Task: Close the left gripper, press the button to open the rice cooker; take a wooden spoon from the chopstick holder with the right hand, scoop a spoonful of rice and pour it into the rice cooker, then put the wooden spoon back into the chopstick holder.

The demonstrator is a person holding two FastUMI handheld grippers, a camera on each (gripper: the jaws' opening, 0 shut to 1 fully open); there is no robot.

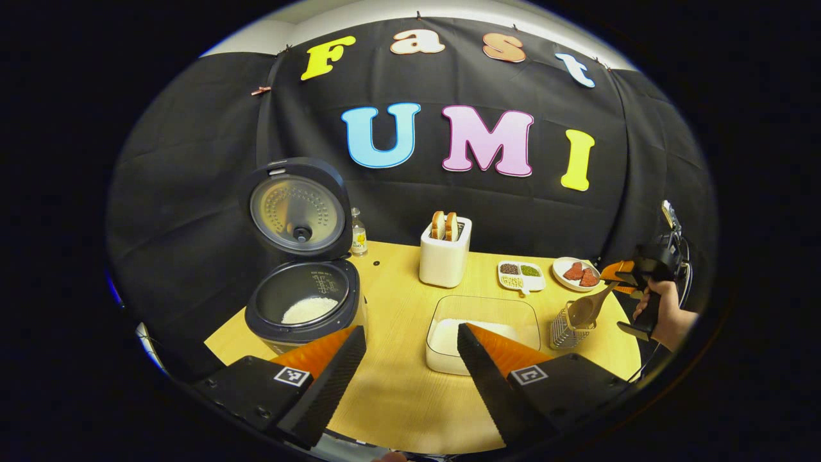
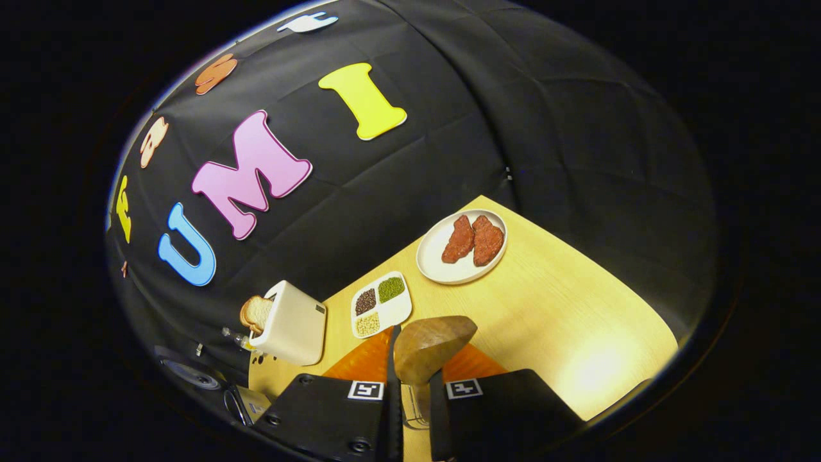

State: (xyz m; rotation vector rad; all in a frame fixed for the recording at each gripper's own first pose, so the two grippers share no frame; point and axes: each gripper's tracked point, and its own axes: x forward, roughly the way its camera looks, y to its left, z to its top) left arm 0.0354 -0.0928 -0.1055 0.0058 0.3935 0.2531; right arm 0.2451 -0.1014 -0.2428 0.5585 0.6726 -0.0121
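The rice cooker (image 1: pixel 301 282) is standing open at the left end of the table (image 1: pixel 397 398), its lid tipped up and a patch of white rice lying in the bottom of the pot, so the button press looks done and the scooping looks finished too. The step in hand, as I judge it, is putting the wooden spoon (image 1: pixel 587 308) back into the chopstick holder (image 1: pixel 569 328). In the left gripper view the right gripper (image 1: pixel 617 277) is hanging over the far right of the table in a hand (image 1: pixel 667 314), pinching the spoon by its handle, with the bowl end pointing down and left at the wire holder; whether the bowl is already inside the rim or just above it I cannot tell from here. In the right gripper view the two fingers are standing narrow with the spoon's handle between them, its bowl (image 2: pixel 433 346) sticking up ahead. The left gripper (image 1: pixel 410 359) is idling low over the near edge, its jaws spread wide and holding nothing, with the clear rice container (image 1: pixel 484 333) just beyond it. To do this well, I would be keeping the spoon nearly upright over the holder's mouth, lowering it gently until it is resting on the bottom, and only then letting the fingers part, since the light wire holder could tip or slide if the spoon is leaning hard against one side. The sectioned dish (image 1: pixel 521 276) and the plate (image 1: pixel 574 273) are sitting close behind, so the withdrawal should be going straight up.
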